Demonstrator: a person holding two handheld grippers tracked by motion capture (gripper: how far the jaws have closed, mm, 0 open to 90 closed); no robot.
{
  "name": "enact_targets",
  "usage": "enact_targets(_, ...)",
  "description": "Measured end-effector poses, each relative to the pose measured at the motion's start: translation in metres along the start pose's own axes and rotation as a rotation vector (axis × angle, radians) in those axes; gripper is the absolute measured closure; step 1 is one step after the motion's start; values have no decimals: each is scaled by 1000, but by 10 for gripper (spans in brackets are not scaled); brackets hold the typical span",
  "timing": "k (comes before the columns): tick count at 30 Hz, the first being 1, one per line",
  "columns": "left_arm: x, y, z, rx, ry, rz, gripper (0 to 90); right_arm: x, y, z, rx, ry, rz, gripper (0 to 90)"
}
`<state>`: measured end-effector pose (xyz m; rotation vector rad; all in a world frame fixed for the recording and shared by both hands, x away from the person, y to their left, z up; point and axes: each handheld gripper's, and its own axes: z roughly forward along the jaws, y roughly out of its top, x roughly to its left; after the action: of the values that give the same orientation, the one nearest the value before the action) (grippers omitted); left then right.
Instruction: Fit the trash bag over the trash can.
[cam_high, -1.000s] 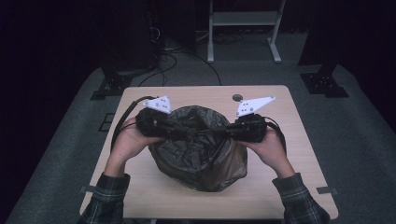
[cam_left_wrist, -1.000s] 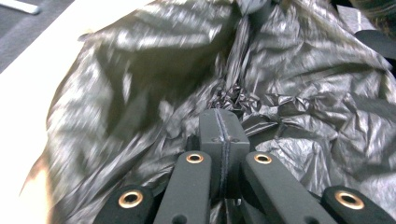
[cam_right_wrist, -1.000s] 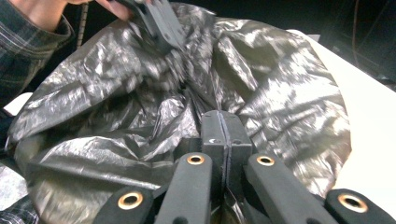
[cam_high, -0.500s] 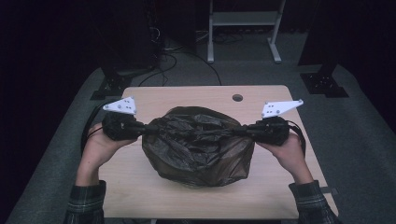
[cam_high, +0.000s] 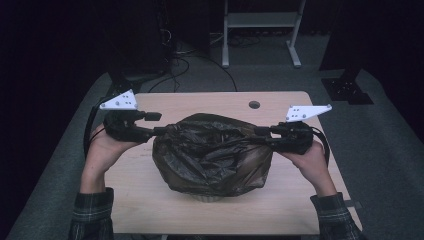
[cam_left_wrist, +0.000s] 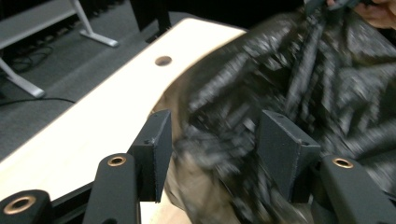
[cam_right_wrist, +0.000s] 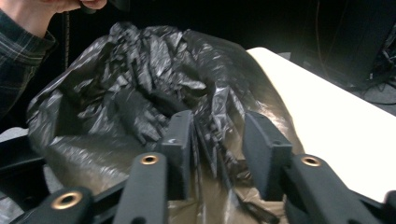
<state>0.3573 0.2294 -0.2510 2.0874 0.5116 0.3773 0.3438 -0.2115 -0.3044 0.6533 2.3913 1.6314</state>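
A black plastic bag (cam_high: 212, 152) sits at the middle of the wooden counter (cam_high: 150, 200), its crumpled top stretched out sideways between two hand-held grippers. The left hand-held gripper (cam_high: 159, 131), at nine o'clock from the bag, has just been opening its jaws; in the left gripper view the bag's film (cam_left_wrist: 261, 116) lies bunched between the two jaws with a gap on the left side, though the blur makes it hard to say whether the right pad presses on it. The right hand-held gripper (cam_high: 262, 132), at three o'clock, has also just been opening; in the right gripper view a twisted strand of the bag (cam_right_wrist: 215, 135) runs between its jaws, which stand apart with space on both sides.

A round hole (cam_high: 254, 105) pierces the counter at about one o'clock from the bag. Beyond the far edge, at twelve o'clock, a grey metal stand (cam_high: 260, 30) rests on the carpet with cables (cam_high: 185, 62) trailing beside it. The bag's bulk hides the counter behind it in both gripper views.
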Motion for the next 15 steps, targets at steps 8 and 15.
enact_targets(8, 20, -6, 32, 59, 4, -43, 413, -4, 7, 2, -35, -32, 2, 495)
enact_targets(15, 29, -22, 47, 73, -121, -94, 695, -12, 2, 22, 45, -72, 37, 799)
